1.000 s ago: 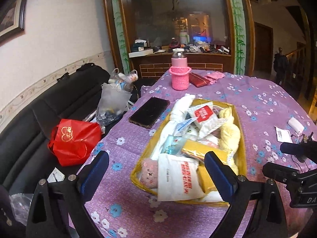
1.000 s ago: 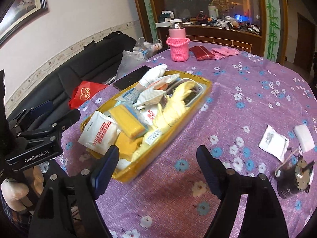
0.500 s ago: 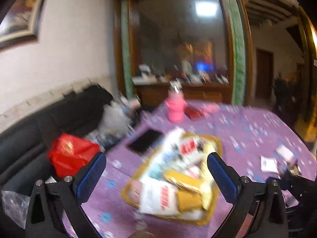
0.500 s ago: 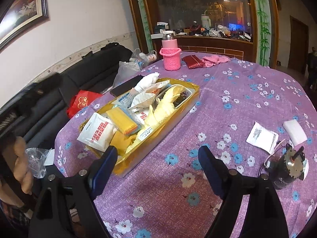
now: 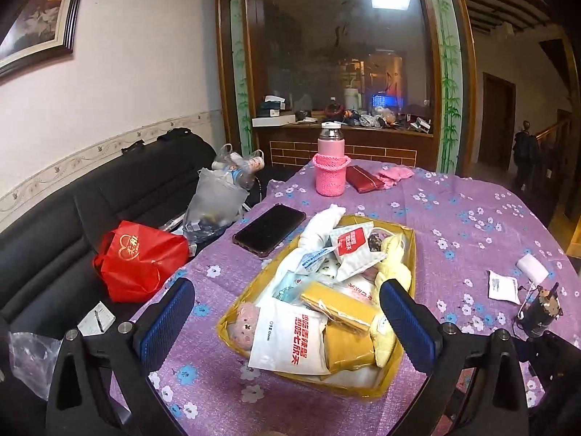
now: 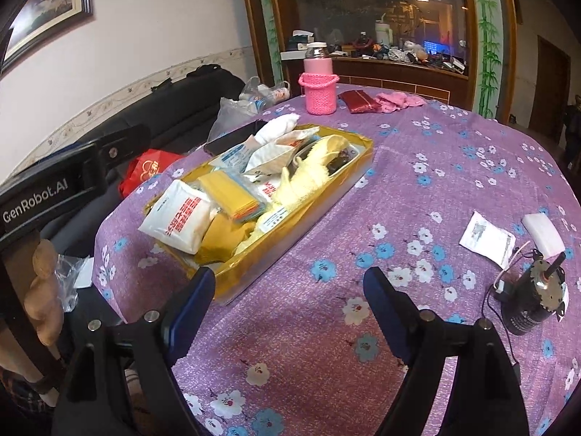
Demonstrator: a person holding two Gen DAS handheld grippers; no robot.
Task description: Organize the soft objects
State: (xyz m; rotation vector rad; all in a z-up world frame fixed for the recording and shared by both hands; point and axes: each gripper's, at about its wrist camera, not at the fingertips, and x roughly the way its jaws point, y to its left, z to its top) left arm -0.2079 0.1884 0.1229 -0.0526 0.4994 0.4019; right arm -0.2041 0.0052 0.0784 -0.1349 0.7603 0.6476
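Soft packets crowd the yellow tray (image 5: 408, 250) on the purple flowered tablecloth (image 6: 417, 152): a white pouch with red lettering (image 5: 287, 334) at its near end, a yellow cloth pack (image 5: 339, 307) just behind that, a pale yellow plush (image 5: 394, 265) along its right wall. Both grippers hang short of the tray's near end, the left gripper (image 5: 287, 321) with jaws spread wide and empty, the right gripper (image 6: 290, 303) likewise wide and holding nothing. Judging by this, sorting is at a pause between picks; the next move calls for lowering one gripper onto a loose piece, perhaps the small white pad (image 6: 543, 230) lying well right of the tray, and closing gently.
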